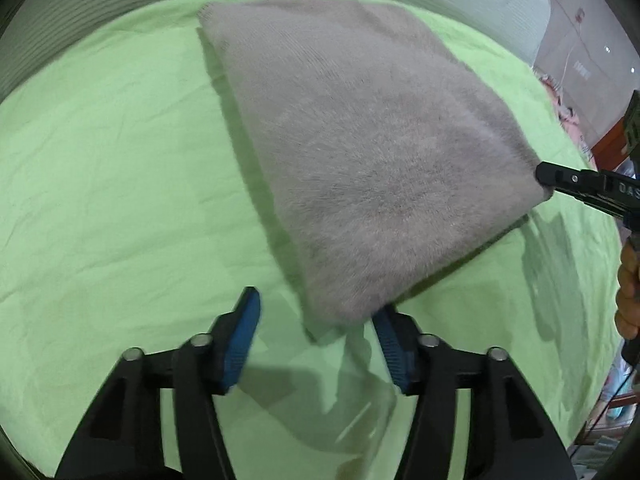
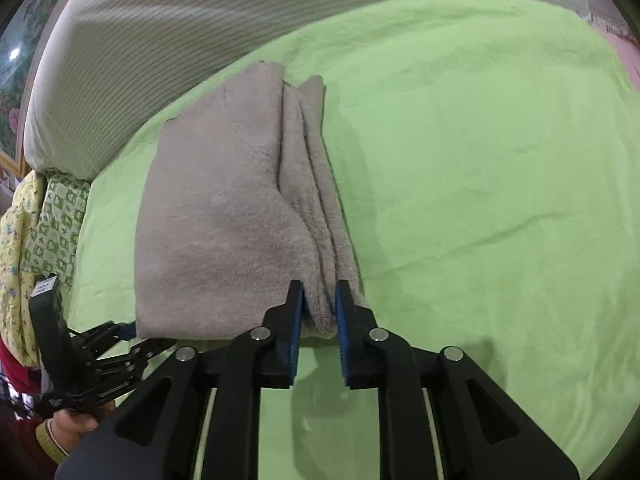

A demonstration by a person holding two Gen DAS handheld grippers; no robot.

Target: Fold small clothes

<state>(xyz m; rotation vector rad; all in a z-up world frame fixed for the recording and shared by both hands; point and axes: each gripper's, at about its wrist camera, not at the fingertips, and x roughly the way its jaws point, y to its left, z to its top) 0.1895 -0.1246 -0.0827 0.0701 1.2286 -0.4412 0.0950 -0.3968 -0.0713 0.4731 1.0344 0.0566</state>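
Here the right hand-held gripper [image 2: 318, 304] pinches the folded grey garment [image 2: 224, 220] at its layered edge, keeping folds aligned; left hand-held gripper [image 1: 316, 344] gapes, empty.

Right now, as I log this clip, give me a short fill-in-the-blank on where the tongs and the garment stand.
1. The folded grey garment lies on a ____ sheet.
2. The right tongs are ____ on the garment's stacked layers.
3. The left tongs are ____, gripping nothing.

Missing words: green; shut; open
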